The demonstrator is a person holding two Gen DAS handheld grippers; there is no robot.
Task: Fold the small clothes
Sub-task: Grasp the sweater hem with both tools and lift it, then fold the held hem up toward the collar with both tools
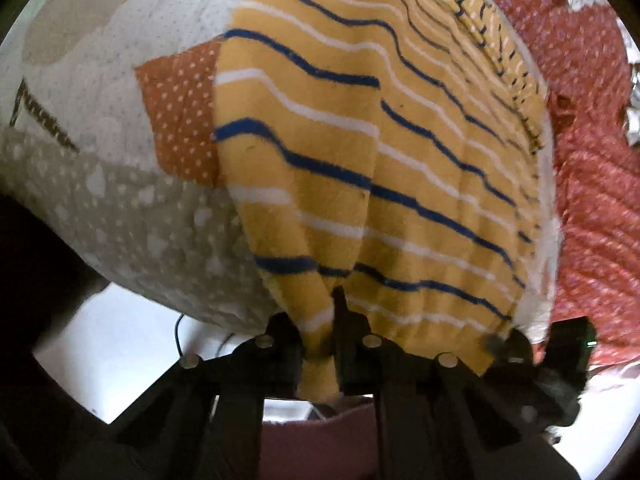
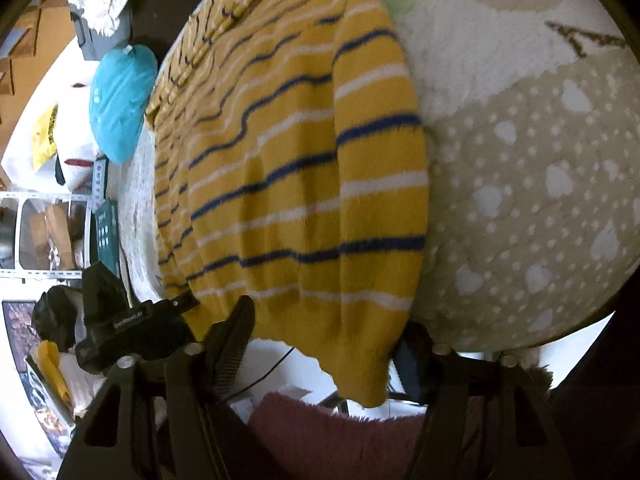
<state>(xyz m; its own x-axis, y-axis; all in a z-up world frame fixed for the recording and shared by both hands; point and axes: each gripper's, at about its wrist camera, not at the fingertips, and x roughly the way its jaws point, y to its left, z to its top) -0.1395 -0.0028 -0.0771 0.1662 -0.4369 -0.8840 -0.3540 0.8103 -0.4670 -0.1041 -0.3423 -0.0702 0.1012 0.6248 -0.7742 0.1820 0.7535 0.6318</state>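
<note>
A yellow sweater (image 1: pixel 380 160) with blue and white stripes lies spread on a quilted white and beige cover (image 1: pixel 100 216). Its near hem hangs over the cover's edge. My left gripper (image 1: pixel 320 344) is shut on a bunched fold of that hem. In the right wrist view the same sweater (image 2: pixel 300 184) fills the middle. My right gripper (image 2: pixel 322 348) stands open around the hem's other corner, one finger on each side of the cloth, and the pads do not visibly press on it. The left gripper's black body (image 2: pixel 120 320) shows beside it.
A red patterned cloth (image 1: pixel 592 200) lies beyond the sweater on the right. An orange dotted patch (image 1: pixel 180 120) is part of the cover. A teal bag (image 2: pixel 120 100), boxes and shelves (image 2: pixel 48 232) stand off to the side. A pink fuzzy rug (image 2: pixel 340 436) lies below the edge.
</note>
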